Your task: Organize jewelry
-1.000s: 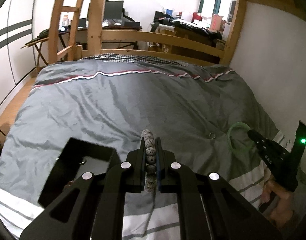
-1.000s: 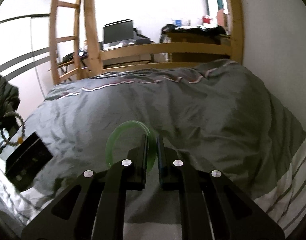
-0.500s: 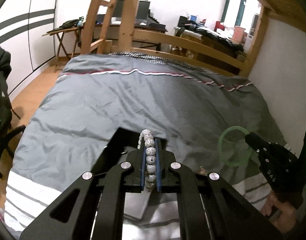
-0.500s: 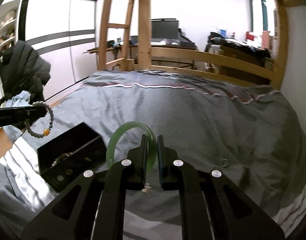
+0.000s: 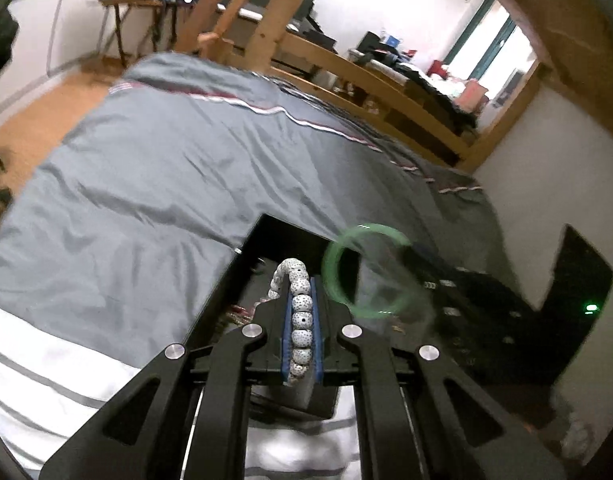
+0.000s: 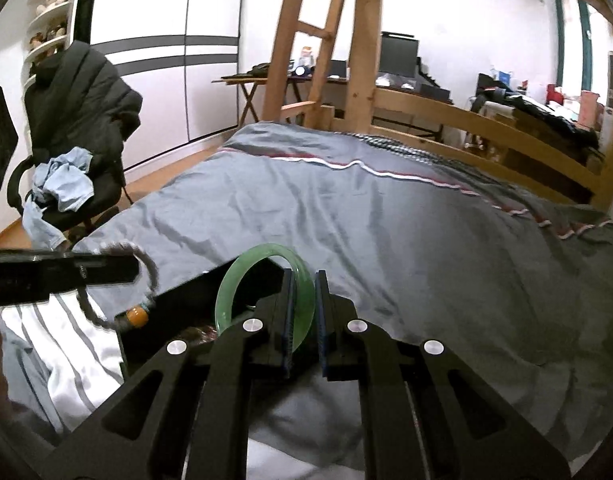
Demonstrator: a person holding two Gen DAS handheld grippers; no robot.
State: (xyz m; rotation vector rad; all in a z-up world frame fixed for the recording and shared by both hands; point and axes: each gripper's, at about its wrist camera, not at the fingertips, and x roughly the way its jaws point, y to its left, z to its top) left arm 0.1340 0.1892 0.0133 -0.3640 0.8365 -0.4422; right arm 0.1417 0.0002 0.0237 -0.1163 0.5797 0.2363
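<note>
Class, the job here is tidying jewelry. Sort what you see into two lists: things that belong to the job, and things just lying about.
Belongs to the job:
beaded bracelet, held by the left gripper
green bangle, held by the right gripper
black box

Just lying about:
duvet
jacket
blue cloth
monitor
ladder

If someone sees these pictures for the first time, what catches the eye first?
Likely the green bangle, clamped in the right tool above the open black box. Next, the speckled bead bracelet pinched in the left tool, also over that box. Behind both spreads the grey duvet.
</note>
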